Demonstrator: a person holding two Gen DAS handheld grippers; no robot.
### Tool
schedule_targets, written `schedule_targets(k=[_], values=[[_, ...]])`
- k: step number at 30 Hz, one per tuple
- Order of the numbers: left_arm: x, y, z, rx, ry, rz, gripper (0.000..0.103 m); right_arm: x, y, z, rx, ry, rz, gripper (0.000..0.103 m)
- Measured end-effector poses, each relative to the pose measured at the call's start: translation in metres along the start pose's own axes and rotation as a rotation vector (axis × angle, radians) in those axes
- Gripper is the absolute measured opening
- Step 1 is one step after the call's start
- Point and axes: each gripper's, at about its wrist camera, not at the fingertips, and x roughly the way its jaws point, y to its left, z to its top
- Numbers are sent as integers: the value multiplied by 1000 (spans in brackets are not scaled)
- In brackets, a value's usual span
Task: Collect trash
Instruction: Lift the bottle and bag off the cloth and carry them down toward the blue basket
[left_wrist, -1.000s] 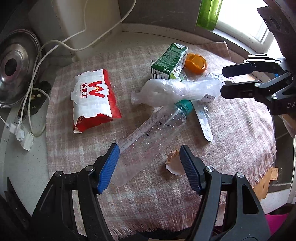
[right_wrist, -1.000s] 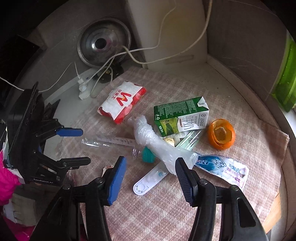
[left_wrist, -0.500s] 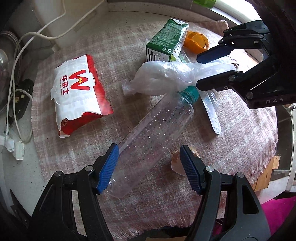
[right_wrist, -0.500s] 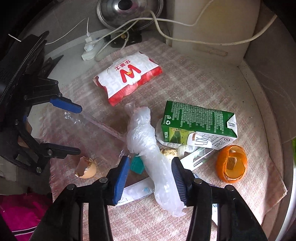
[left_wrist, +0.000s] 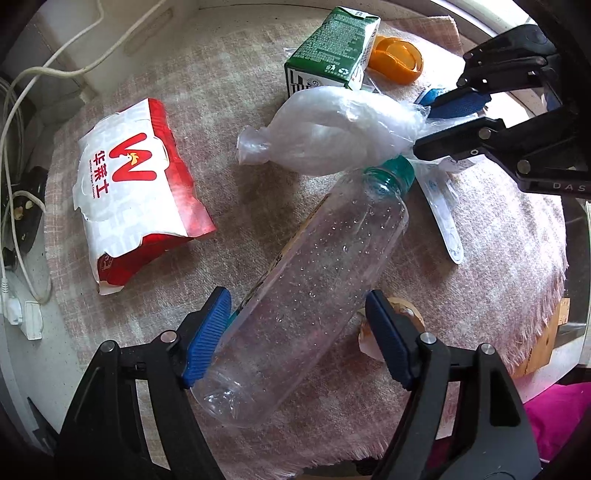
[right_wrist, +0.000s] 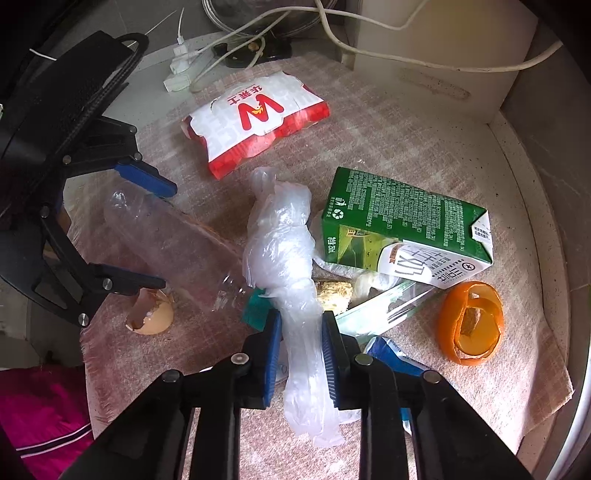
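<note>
A clear plastic bottle (left_wrist: 314, 277) with a green cap (left_wrist: 397, 168) lies slantwise on the pink checked cloth (left_wrist: 229, 85). My left gripper (left_wrist: 299, 314) straddles its lower half. The jaws are opening, and the right pad stands clear of the bottle. A crumpled clear plastic bag (right_wrist: 280, 240) lies across the bottle's neck. My right gripper (right_wrist: 301, 321) is closing on the bag's thin end, and both pads press into the plastic. In the left wrist view the right gripper (left_wrist: 423, 125) pinches the bag (left_wrist: 332, 129) at its right tip.
Also on the cloth are a red and white wrapper (left_wrist: 129, 184), a green milk carton (right_wrist: 399, 218), an orange peel (right_wrist: 472, 325), an eggshell (right_wrist: 151, 310), a blue tube (right_wrist: 391, 354) and a white strip (left_wrist: 443, 221). Cables and a plug (left_wrist: 22, 310) lie off its left edge.
Both grippers came down toward the cloth. The left one now has the bottle between its jaws. The right one narrowed its jaws and took hold of the plastic bag.
</note>
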Motion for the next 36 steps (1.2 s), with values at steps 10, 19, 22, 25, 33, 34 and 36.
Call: schedule_targets(k=[10, 19, 22, 25, 33, 34, 36], values=[[6, 22, -5, -56, -8, -32, 71, -22, -1, -16, 96, -74, 81, 13], [22, 24, -15, -171, -37, -114, 67, -40, -6, -48, 281, -196, 139, 13], [20, 35, -27, -226, -61, -114, 64, -51, -8, -64, 349, -236, 143, 13], [15, 41, -42, -268, -89, -111, 62, -61, -10, -83, 433, -264, 144, 13], [15, 26, -78, -365, -98, -94, 61, -71, 9, -117, 510, -282, 136, 13], [15, 24, -79, -368, -96, -95, 61, -70, 11, -120, 516, -283, 139, 13], [4, 16, -84, -352, -75, -79, 61, -72, 12, -125, 531, -288, 143, 13]])
